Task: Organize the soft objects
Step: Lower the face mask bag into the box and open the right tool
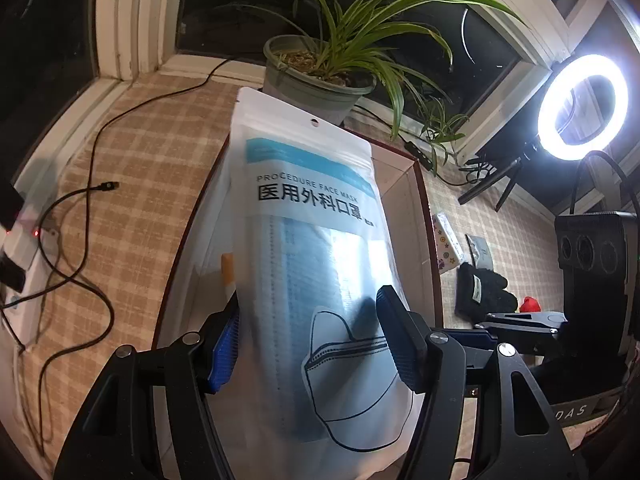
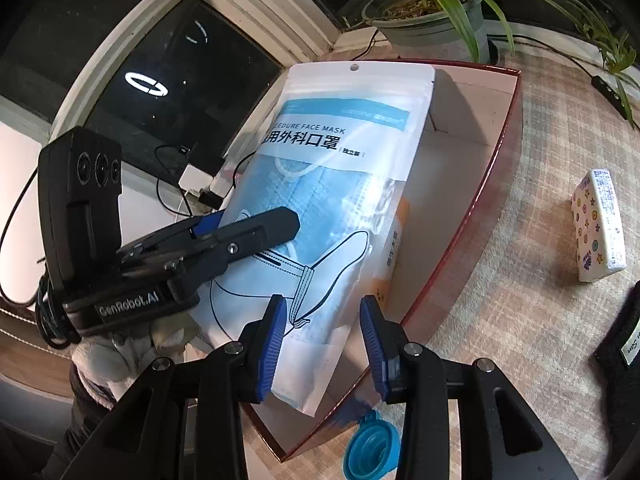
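Plant pot (image 1: 316, 80) behind box (image 2: 496, 184); tissue pack (image 2: 599, 226) beside.

Black grippers (image 2: 323, 340), blue ribbed pads (image 2: 275, 344), silver screws.

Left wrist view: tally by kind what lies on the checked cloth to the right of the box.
tissue pack: 1
grey packet: 1
black glove: 1
red object, mostly hidden: 1
Total: 4

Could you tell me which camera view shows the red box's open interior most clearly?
The right wrist view: the red box shows its pale interior, far wall and right rim beside the face mask pack. In the left wrist view the pack hides most of the box; only a right-hand sliver shows.
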The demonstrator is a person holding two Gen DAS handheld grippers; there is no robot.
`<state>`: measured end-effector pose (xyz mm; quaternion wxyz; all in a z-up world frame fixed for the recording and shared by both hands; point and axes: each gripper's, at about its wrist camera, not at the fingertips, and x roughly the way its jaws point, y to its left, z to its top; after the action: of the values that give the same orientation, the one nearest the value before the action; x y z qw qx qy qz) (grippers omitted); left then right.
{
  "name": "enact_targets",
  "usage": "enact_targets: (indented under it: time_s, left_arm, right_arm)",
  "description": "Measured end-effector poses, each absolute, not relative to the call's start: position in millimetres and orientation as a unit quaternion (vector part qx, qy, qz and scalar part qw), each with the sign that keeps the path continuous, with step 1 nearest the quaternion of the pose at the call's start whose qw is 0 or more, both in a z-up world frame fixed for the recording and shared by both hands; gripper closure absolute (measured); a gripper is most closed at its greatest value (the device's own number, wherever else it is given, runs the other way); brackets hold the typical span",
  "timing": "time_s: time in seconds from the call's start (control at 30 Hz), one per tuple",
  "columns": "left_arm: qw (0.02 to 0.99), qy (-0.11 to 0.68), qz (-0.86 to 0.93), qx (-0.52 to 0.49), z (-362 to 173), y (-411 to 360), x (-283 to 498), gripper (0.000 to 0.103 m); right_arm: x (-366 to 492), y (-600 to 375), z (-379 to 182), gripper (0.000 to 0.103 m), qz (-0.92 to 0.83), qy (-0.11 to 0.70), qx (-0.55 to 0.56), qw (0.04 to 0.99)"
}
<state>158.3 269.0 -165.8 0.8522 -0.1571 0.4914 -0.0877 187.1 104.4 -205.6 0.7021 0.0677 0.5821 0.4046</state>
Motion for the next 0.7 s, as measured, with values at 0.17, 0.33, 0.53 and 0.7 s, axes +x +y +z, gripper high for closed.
enact_targets:
  time_s: [0.17, 0.33, 0.53, 0.7]
  left_arm:
    - [0.855, 0.489, -0.081, -0.152, -164.4, 270.5, 156.3, 0.041]
    - [0.858, 0.488, -0.077, -0.143, -160.4, 268.6, 152.5, 0.041]
    - [0.866, 0.475, -0.07, -0.137, -148.1, 267.7, 142.4, 0.041]
    - [0.872, 0.464, -0.066, -0.138, -137.1, 269.4, 129.1, 0.041]
  right_arm:
    - [183.1, 100.7, -206.1, 0.067, 0.401, 0.582, 0.067, 0.705]
    - [180.2, 96.5, -196.3, 0.067, 0.405, 0.569, 0.062, 0.713]
    - [172.8, 87.7, -185.1, 0.067, 0.41, 0.556, 0.062, 0.721]
    - [163.8, 71.0, -179.3, 0.066, 0.411, 0.546, 0.067, 0.727]
